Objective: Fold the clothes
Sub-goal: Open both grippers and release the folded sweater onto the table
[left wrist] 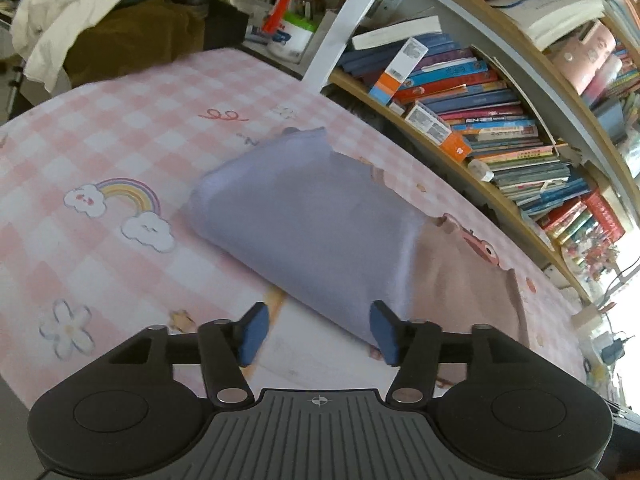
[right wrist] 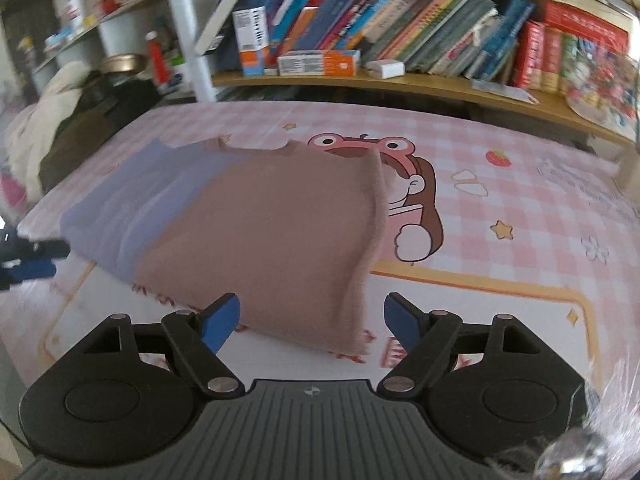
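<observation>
Tongs both spread wide, nothing held. Left tongs (left wrist: 318,332) hover at the near edge of the folded garment (left wrist: 312,220), blue pads (left wrist: 254,332) straddling its near corner on the lavender side; right pad sits just at the cloth edge, contact unclear. Right tongs (right wrist: 312,326) hover at the near edge of the same garment (right wrist: 260,232), over the dusty-pink half, near its right-hand corner.

Garment lies flat on the pink checked counter (left wrist: 100,128), a two-tone piece: lavender half toward the left tongs, pink half toward the right. Long axis runs side to side across both tongs, so each tong faces its own end of the near edge. Already looks folded at least once; judged mid-task, probably one more fold or a tidy-up left.

Left tongs nearer the lavender end, right tongs nearer the pink end; left tongs also show blurred at the left border of the right wrist view.

Room: counter open to the right of the garment over the cartoon frog print (right wrist: 360,146) and in front toward the tongs. Far side is tight, with the bookshelf (right wrist: 400,80) just beyond the counter's back edge. Clutter and a white cloth pile (left wrist: 76,12) sit past the left end, well apart.
</observation>
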`<state>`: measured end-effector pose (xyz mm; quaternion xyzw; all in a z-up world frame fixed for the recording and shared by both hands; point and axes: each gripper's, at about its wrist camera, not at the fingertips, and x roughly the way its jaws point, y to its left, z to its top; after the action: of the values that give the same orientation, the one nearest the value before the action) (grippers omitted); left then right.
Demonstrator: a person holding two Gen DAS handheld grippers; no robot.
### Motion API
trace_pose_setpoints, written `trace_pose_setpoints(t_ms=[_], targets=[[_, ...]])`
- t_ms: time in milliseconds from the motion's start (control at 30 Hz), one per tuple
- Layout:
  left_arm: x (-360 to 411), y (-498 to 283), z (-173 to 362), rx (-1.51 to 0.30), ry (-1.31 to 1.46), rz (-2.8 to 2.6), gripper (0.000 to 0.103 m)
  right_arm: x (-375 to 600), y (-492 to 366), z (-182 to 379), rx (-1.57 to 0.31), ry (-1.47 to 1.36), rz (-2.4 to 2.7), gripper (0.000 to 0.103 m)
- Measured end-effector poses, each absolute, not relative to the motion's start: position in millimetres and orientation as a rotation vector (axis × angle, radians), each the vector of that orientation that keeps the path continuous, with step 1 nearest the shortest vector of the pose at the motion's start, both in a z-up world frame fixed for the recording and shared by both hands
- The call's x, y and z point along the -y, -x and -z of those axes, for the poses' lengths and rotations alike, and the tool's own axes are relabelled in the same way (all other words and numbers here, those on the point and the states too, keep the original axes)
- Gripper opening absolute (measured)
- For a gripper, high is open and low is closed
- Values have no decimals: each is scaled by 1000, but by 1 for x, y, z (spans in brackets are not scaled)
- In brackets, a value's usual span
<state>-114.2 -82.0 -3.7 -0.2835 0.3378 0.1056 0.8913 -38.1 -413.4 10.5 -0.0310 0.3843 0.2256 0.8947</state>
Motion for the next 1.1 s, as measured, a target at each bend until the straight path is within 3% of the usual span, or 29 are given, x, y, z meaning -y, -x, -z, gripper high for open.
trace_pose_setpoints(t_ms=[67,167,500,867,1100], targets=[[101,117,2,-683,576,-248,74,423,38,-9,-793,89,-505,82],[120,122,4,-687,581,-278,78,435,40,-4,-799,123,-557,83],[136,125,4,-718,600,-389,78,455,45,-1,-805,156,-611,90],[99,117,2,-693,630,-477,78,455,36,-6,-801,117,-555,90],[53,114,16,-636,833,-477,76,446,26,-7,-801,102,-470,90]])
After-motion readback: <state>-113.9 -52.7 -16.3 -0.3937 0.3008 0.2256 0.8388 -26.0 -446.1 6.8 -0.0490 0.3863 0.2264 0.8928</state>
